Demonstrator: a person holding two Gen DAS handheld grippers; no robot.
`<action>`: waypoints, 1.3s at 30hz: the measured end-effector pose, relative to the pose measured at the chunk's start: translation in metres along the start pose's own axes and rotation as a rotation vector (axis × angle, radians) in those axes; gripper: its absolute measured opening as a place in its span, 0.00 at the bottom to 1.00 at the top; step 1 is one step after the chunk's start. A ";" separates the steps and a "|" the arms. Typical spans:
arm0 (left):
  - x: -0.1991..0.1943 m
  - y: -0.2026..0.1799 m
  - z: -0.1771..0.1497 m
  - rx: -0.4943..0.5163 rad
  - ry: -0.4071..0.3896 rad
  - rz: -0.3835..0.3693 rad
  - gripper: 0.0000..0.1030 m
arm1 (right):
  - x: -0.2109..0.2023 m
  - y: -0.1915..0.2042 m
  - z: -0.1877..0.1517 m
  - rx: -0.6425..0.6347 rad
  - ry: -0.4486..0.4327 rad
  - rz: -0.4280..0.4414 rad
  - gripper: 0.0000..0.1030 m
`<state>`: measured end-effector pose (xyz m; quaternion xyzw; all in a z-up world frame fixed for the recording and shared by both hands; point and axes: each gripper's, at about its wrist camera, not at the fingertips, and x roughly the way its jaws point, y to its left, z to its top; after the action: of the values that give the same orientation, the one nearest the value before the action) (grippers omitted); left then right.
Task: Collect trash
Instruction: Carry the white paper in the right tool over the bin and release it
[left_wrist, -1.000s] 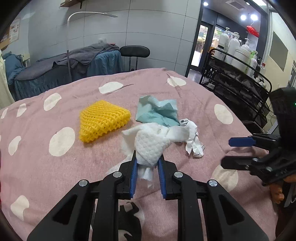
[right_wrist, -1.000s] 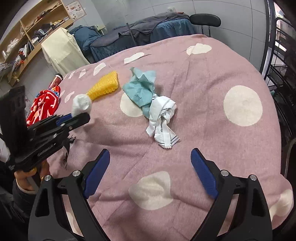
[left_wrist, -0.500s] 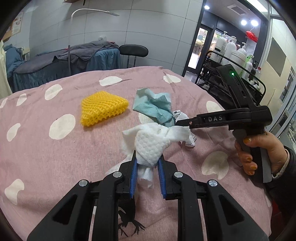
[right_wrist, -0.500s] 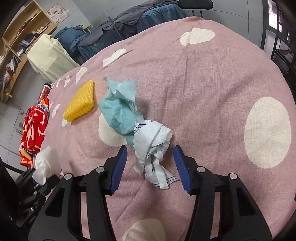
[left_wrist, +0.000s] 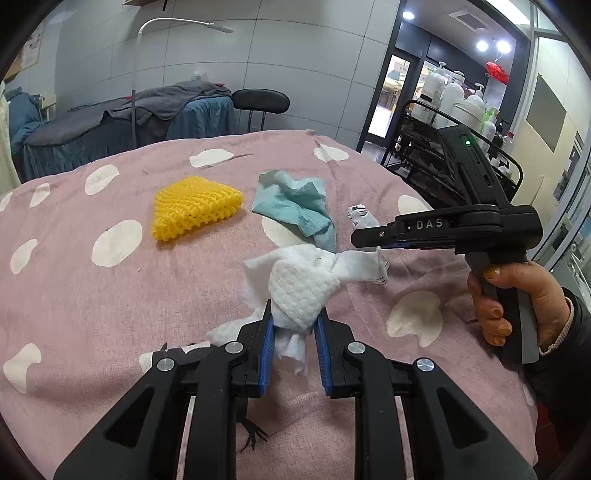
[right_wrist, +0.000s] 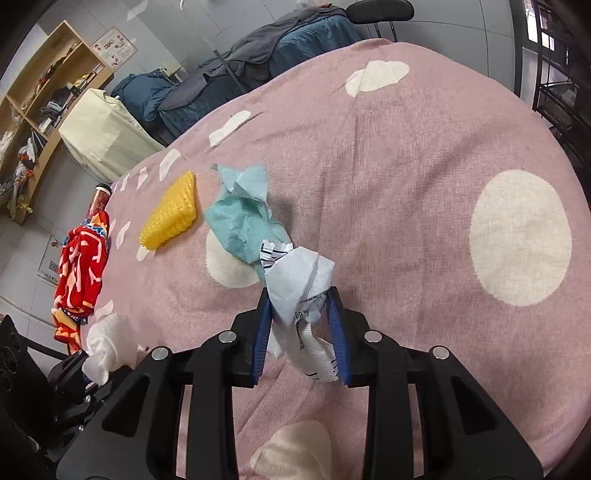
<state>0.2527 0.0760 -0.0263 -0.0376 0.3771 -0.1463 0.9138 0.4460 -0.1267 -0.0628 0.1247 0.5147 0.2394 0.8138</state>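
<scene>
crumpled white wrapper (right_wrist: 299, 284), striped edge

Landmark: pink polka-dot bed cover (left_wrist: 110, 295)
Beyond it: massage bed (left_wrist: 122, 122) under dark blankets, black stool (left_wrist: 261, 101)
Wall behind: grey panels (left_wrist: 295, 55)
Its right: black trolley (left_wrist: 436, 162) with bottles
Its left: wooden shelves (right_wrist: 40, 110)
</scene>
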 end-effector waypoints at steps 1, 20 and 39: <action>-0.001 -0.002 0.000 0.000 -0.001 -0.003 0.20 | -0.005 -0.001 -0.003 0.006 -0.007 0.008 0.30; -0.013 -0.086 -0.013 0.067 -0.031 -0.123 0.20 | -0.138 -0.026 -0.085 0.035 -0.243 0.042 0.30; 0.004 -0.194 0.000 0.206 -0.018 -0.288 0.20 | -0.255 -0.115 -0.148 0.128 -0.464 -0.229 0.30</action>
<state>0.2088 -0.1107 0.0059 0.0011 0.3428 -0.3132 0.8857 0.2527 -0.3635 0.0190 0.1684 0.3394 0.0777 0.9222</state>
